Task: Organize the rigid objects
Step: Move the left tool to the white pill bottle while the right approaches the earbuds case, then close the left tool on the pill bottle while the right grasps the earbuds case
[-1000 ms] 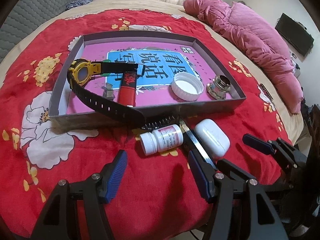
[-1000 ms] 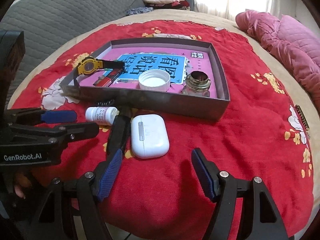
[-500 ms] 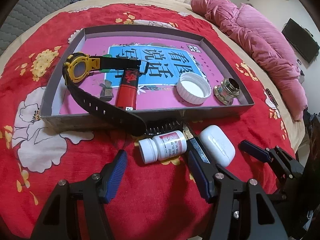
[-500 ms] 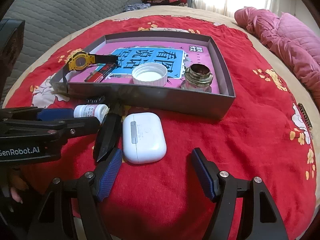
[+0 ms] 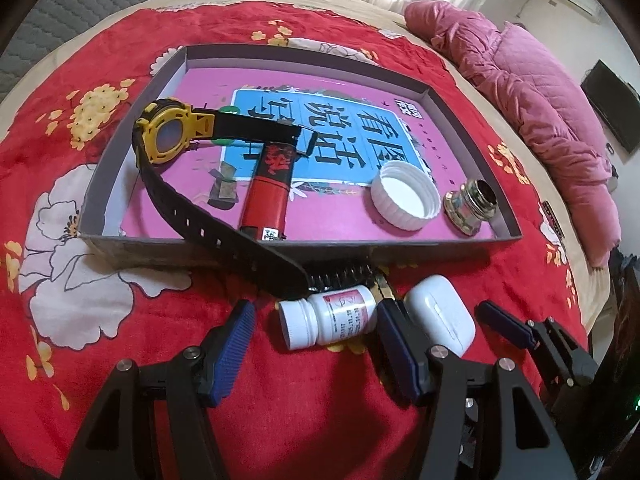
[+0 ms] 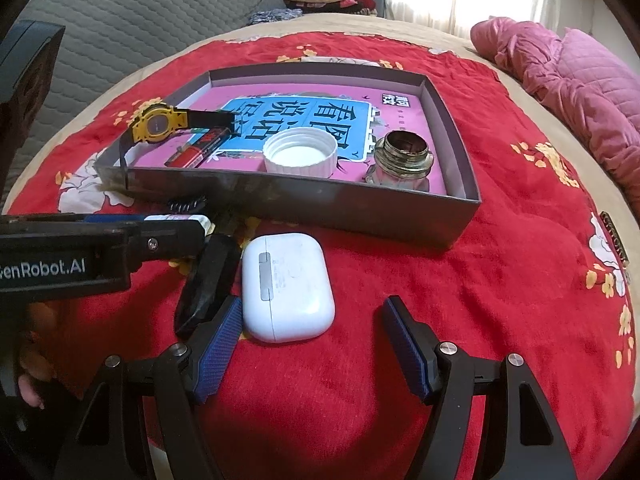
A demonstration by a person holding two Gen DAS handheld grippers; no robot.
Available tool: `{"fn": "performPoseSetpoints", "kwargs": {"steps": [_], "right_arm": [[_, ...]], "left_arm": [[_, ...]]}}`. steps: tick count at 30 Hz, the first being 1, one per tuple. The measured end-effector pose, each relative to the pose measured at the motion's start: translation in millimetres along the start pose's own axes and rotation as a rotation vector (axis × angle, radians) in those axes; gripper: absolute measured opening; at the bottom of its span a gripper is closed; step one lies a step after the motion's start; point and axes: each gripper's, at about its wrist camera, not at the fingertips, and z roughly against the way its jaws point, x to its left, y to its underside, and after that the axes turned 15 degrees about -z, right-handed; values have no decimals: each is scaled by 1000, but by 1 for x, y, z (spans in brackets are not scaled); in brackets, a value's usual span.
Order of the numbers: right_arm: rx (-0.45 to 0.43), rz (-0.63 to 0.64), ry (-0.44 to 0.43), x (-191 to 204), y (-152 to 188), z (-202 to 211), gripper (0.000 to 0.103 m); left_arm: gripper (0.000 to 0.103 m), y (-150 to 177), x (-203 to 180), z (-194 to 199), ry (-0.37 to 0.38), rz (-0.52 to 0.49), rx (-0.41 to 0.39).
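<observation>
A grey box (image 5: 280,246) (image 6: 460,152) with a pink printed floor holds a yellow watch (image 5: 168,136) (image 6: 156,126) whose black strap hangs over the near wall, a red lighter (image 5: 268,192) (image 6: 200,150), a white cap (image 5: 404,194) (image 6: 300,156) and a metal fitting (image 5: 472,204) (image 6: 402,160). In front of the box lie a white pill bottle (image 5: 328,316), a black comb (image 5: 344,272) (image 6: 208,280) and a white earbud case (image 5: 440,312) (image 6: 286,286). My left gripper (image 5: 316,344) is open with the bottle between its fingers. My right gripper (image 6: 312,344) is open just before the earbud case.
Everything rests on a red flowered cloth (image 5: 100,300) (image 6: 520,264) over a bed. A pink quilt (image 5: 540,92) (image 6: 580,80) lies at the right, a grey headboard (image 6: 140,12) at the back left. The left gripper's body (image 6: 80,256) crosses the right wrist view at left.
Both grippers have moved forward and closer to the cloth. The bottle now sits between the left fingers and the earbud case is nearer the right fingers. No object has moved.
</observation>
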Motion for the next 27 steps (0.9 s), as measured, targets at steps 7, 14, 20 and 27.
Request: {"fn": "performPoseSetpoints", "kwargs": {"steps": [7,14,20,27], "right_arm": [[-10,-5,1,1,-3,-6,73],[-18,0,-6,1,-5,-12,73],[-25,8,-7,1,-5,-12,73],[-35,7,-14,0,-6,-12,73]], "left_arm": [[63,-1,4,-3,-27,24,7],[64,1,6,-7,-75,5,27],[58,7,6,-5,-110,-21,31],[46,10,14,-2,-106,0,15]]}}
